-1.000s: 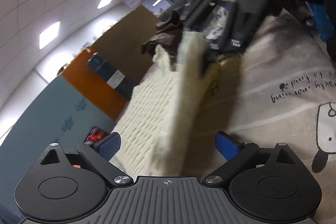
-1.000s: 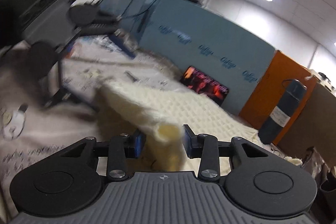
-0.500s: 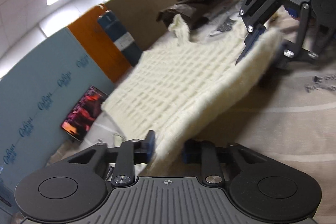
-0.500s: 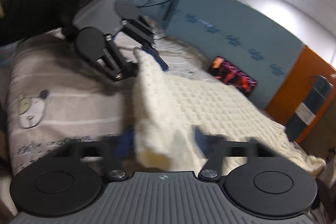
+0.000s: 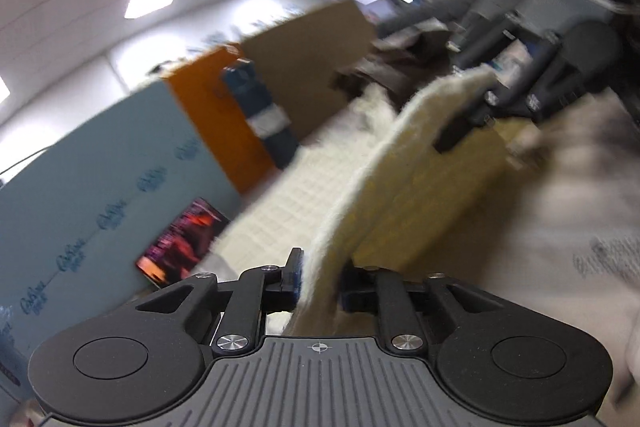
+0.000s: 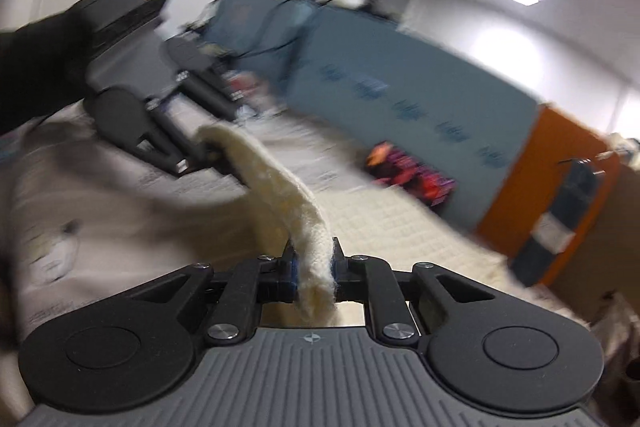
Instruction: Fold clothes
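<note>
A: Sweater [image 5: 404, 163], cream waffle knit, one item. Where is it held?

B: By one edge, at both ends. Left tongs [image 5: 320, 279] are clamped on the near end of that edge; right tongs [image 6: 313, 269] are clamped on the other end. Each pair shows in the other's view, gripping the far end of the same raised band.

A: Long axis?

B: The lifted edge runs straight from one pair of tongs to the other, fairly taut, sagging a little between them. The rest of the sweater hangs down and trails away ahead and to the left of the left tongs, ahead and to the right of the right tongs, onto the bedsheet [image 6: 100, 211].

A: Which hand is nearer?

B: Neither; both hold the edge equally.

A: Stage?

B: Judged mid-fold: edge raised, carried across the flat part. Both views are blurred, so landing spot is unclear.

A: Other items?

B: Blue panel [image 6: 400, 99], orange board [image 5: 216, 123], dark clothes [image 5: 396, 63] beyond.
</note>
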Tool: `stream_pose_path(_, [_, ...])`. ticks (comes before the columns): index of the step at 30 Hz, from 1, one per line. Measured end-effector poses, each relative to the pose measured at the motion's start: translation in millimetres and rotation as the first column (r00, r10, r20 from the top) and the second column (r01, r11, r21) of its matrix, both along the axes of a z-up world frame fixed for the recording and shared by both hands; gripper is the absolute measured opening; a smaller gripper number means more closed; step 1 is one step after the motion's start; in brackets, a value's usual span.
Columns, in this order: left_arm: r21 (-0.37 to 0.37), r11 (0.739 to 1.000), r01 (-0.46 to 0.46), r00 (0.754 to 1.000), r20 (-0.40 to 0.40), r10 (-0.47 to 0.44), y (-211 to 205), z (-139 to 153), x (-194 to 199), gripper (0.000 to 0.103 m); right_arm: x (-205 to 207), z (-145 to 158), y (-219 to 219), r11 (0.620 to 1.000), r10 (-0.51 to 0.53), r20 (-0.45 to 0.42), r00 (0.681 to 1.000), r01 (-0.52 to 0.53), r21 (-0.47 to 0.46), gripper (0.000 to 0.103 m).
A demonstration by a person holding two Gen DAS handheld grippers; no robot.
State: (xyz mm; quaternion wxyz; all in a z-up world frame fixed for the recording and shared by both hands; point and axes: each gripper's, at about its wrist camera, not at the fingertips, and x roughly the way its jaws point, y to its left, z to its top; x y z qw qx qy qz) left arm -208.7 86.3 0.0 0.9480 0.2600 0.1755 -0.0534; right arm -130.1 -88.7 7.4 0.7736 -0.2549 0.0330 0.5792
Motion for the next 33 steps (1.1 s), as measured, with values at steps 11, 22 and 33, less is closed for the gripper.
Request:
stream_pose_path(11, [-0.109, 0.974, -0.199, 0.98, -0.012, 0.199, 2, -5, 62, 0.034, 47, -15, 25, 0.988, -0.154, 0.061, 0.986, 0.153, 0.023, 0.013])
stream_pose_path(22, [-0.139, 0.924, -0.356, 0.934, -0.031, 0.355, -4, -4, 86, 0.088, 72, -35, 45, 0.96, -0.27, 0.12, 0.955, 0.277, -0.045, 0.071])
stream_pose_path(33, [-0.113, 0.925, -0.363, 0.93, 0.01, 0.367, -20, 10, 77, 0.089, 76, -17, 22, 0.955, -0.296, 0.022, 0.955, 0.295, 0.026, 0.086])
